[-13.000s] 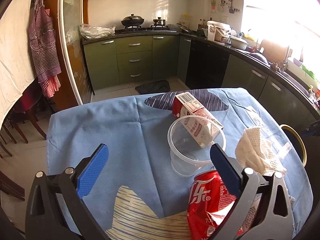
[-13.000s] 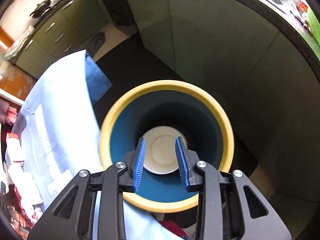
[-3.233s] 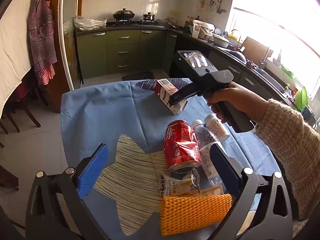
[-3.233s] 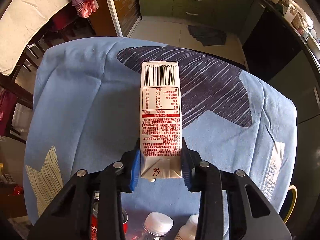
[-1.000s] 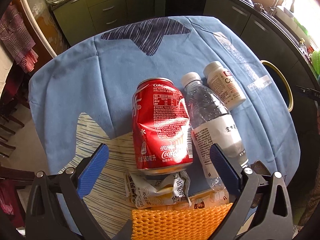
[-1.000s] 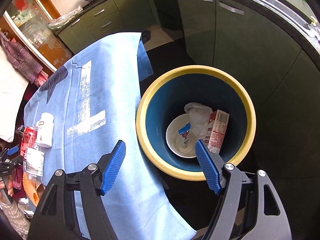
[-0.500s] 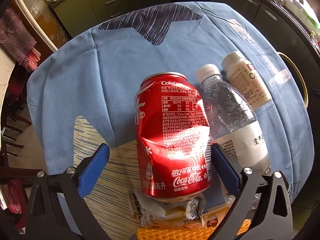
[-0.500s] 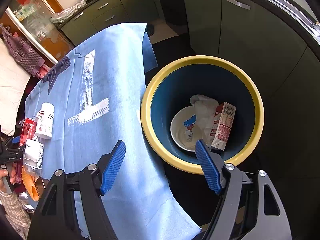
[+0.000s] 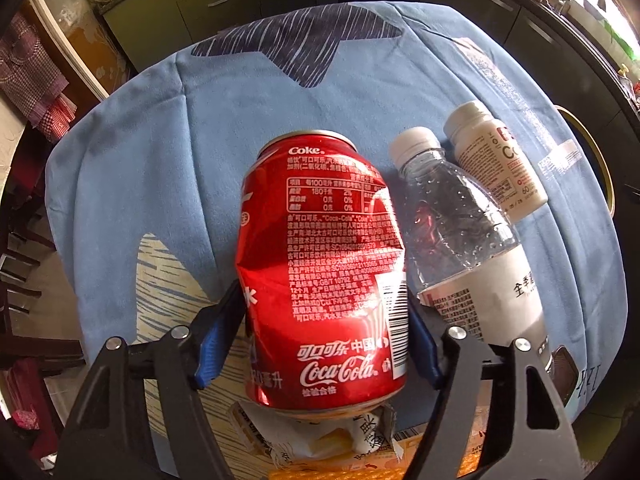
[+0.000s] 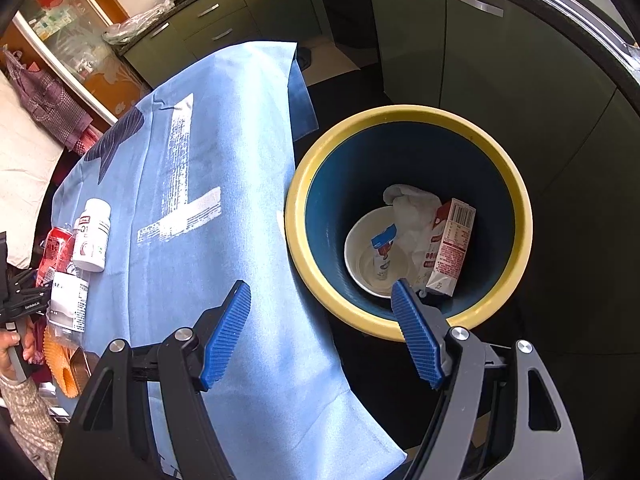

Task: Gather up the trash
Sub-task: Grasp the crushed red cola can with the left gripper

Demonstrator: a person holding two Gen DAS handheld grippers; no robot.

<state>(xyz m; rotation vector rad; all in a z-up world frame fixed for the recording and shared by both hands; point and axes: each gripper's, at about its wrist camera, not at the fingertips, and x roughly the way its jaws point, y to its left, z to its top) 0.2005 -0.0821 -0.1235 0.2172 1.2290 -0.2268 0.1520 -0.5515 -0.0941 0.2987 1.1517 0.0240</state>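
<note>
Jaws of the left gripper (image 9: pixel 322 344) have just been closing and seemingly clamp the dented can (image 9: pixel 320 268) lying on the desk (image 9: pixel 160 152), so lift straight, clearing the bottle (image 9: pixel 460 232), while the right gripper (image 10: pixel 320 332) hangs released near the bin (image 10: pixel 400 116).

"Coke", "Coca-Cola" on red can (image 9: pixel 320 264)

glossy dented metal can (image 9: pixel 324 272)
</note>
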